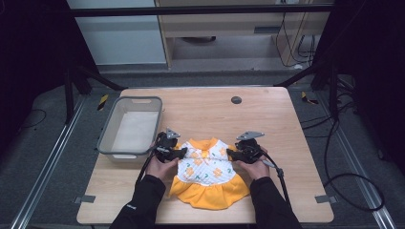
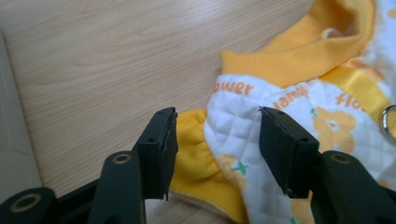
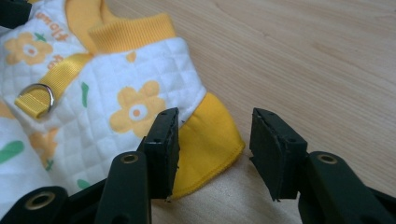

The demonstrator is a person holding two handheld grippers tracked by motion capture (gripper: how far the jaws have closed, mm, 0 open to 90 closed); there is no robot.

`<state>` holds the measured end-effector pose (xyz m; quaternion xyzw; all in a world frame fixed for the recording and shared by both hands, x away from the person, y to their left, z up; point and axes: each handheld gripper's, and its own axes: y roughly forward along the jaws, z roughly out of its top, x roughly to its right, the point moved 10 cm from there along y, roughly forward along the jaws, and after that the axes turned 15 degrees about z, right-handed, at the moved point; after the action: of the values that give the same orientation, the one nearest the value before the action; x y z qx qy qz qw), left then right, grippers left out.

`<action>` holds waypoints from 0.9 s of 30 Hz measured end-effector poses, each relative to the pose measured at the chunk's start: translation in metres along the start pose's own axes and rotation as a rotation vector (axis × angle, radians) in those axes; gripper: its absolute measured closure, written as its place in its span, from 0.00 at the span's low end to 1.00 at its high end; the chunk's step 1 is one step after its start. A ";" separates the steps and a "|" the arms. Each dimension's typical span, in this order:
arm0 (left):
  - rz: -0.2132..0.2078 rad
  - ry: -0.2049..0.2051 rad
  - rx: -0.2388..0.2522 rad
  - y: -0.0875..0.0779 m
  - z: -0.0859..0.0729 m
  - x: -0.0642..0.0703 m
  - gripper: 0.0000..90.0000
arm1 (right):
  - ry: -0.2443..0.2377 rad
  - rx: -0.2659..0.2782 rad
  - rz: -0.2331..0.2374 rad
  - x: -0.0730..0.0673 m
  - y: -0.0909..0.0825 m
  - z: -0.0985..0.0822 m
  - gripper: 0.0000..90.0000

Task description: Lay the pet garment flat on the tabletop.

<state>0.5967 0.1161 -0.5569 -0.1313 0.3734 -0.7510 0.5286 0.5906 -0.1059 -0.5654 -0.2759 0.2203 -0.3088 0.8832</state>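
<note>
Dress (image 1: 208, 171) lies between left gripper (image 1: 184, 153) and right gripper (image 1: 229, 153), both released at its sleeves.

Wood table (image 1: 267, 114), pet dress (image 1: 207, 174), grey bin (image 1: 107, 131)

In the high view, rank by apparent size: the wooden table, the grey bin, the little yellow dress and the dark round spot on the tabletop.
1. wooden table
2. grey bin
3. yellow dress, close to the bin in spread, so these two are near-tied
4. dark round spot
</note>
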 end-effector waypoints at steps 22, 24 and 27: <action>0.004 -0.033 -0.039 0.003 -0.005 0.001 0.91 | -0.034 0.047 0.025 -0.016 -0.009 0.010 0.96; 0.001 -0.038 -0.010 -0.002 0.000 0.000 0.92 | -0.048 0.074 0.031 -0.019 -0.016 0.017 0.96; -0.010 -0.072 0.070 -0.017 0.015 -0.005 0.92 | -0.073 0.122 0.042 -0.024 -0.028 0.029 0.96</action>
<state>0.5957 0.1171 -0.5335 -0.1414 0.3272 -0.7609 0.5421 0.5779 -0.0980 -0.5206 -0.2282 0.1744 -0.2928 0.9120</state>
